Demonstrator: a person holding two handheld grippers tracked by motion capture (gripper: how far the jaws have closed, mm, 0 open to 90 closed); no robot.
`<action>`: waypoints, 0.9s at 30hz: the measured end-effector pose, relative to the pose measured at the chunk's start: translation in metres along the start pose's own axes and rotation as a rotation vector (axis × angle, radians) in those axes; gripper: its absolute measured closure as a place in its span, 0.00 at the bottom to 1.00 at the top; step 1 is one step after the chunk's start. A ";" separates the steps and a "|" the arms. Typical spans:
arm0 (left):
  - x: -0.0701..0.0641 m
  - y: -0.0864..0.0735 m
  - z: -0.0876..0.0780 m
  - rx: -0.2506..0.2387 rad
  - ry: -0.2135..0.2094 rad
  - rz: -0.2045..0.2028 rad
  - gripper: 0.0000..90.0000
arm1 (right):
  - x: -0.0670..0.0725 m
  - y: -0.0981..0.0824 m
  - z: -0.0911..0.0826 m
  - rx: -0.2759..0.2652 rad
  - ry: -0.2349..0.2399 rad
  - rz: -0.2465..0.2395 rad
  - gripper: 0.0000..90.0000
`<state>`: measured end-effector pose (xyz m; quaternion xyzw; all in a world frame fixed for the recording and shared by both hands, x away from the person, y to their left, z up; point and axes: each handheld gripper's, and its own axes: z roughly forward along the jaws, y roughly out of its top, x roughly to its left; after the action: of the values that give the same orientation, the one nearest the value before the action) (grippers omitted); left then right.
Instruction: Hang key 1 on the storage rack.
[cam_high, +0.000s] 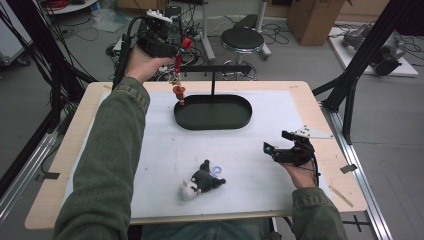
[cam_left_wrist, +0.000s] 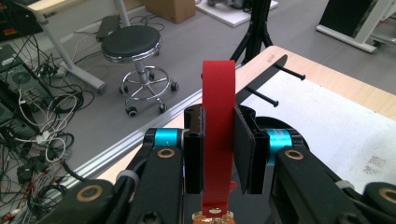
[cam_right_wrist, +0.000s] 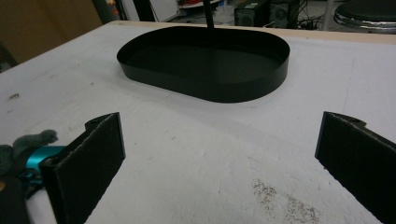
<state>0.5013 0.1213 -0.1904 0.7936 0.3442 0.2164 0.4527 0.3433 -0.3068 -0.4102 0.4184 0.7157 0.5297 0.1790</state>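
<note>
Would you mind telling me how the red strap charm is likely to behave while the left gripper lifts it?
The red strap charm hangs slack below the left gripper, so it is probably floppy and prone to swing. Its flat strap sits clamped between the pads, so slipping seems unlikely. It looks light.

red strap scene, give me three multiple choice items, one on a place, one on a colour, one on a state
1. Where does the plush toy lie?
A. inside the tray
B. on the white mat near the table's front edge
C. on the stool

2. What colour is the strap held by the left gripper?
A. red
B. blue
C. yellow

3. How do the jaws of the right gripper stand?
A. shut on the toy
B. shut on the tray's rim
C. open, with nothing between them

Answers: 1 B, the high view shows it on the mat, apart from the black tray. 2 A, the left gripper view shows a red band clamped between the pads. 3 C, the right gripper view shows bare mat between the wide-apart jaws.
</note>
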 end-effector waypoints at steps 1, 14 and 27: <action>-0.001 0.000 0.003 0.012 0.000 0.006 0.83 | 0.000 0.000 0.000 -0.005 0.001 -0.004 0.01; -0.005 0.000 0.033 0.028 0.041 0.027 0.83 | -0.002 -0.001 0.003 0.009 0.007 -0.010 0.01; -0.002 0.003 0.048 0.024 0.080 0.003 0.83 | -0.003 -0.001 0.003 0.012 0.012 -0.012 0.01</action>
<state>0.5321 0.0919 -0.2118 0.7902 0.3631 0.2446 0.4289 0.3466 -0.3070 -0.4128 0.4121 0.7225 0.5268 0.1752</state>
